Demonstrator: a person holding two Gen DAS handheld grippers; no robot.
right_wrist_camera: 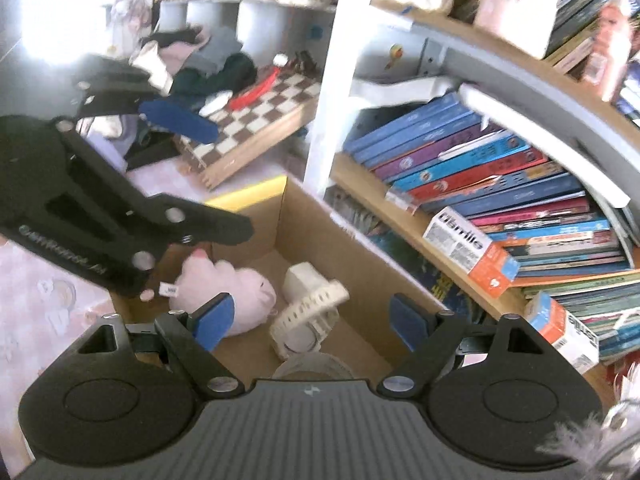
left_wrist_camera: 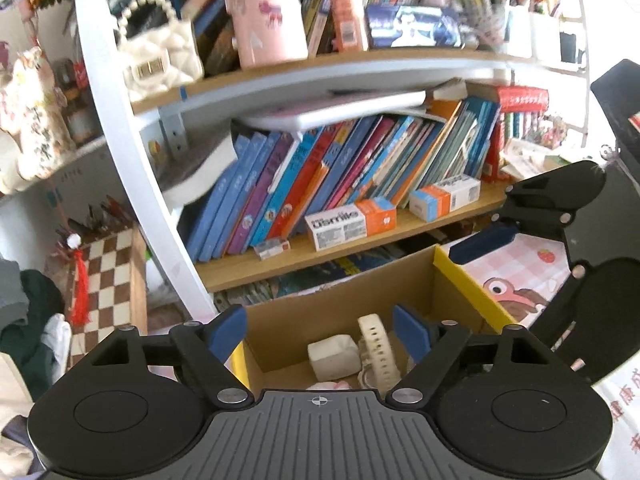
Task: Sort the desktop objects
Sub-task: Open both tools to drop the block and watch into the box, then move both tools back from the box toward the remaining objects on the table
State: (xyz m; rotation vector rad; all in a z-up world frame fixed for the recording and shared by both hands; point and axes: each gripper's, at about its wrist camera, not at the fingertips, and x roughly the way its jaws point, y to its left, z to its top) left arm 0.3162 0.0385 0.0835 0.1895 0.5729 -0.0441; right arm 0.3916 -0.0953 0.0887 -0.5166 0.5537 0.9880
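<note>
Hovering over cardboard box [right_wrist_camera: 320, 240]: left tool [left_wrist_camera: 320, 330], right tool [right_wrist_camera: 308, 320], both spread, empty.

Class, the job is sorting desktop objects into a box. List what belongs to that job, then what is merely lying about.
Job: cardboard box; pink plush toy; white watch; white block; left claw; right claw.

Lying about: shelved books; chessboard; white handbag; medicine boxes.

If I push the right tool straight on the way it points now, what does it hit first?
Probably the white watch, which lies in the cardboard box right between the open fingers of the right tool. The pink plush sits just left of that line. Depth is hard to judge.
</note>
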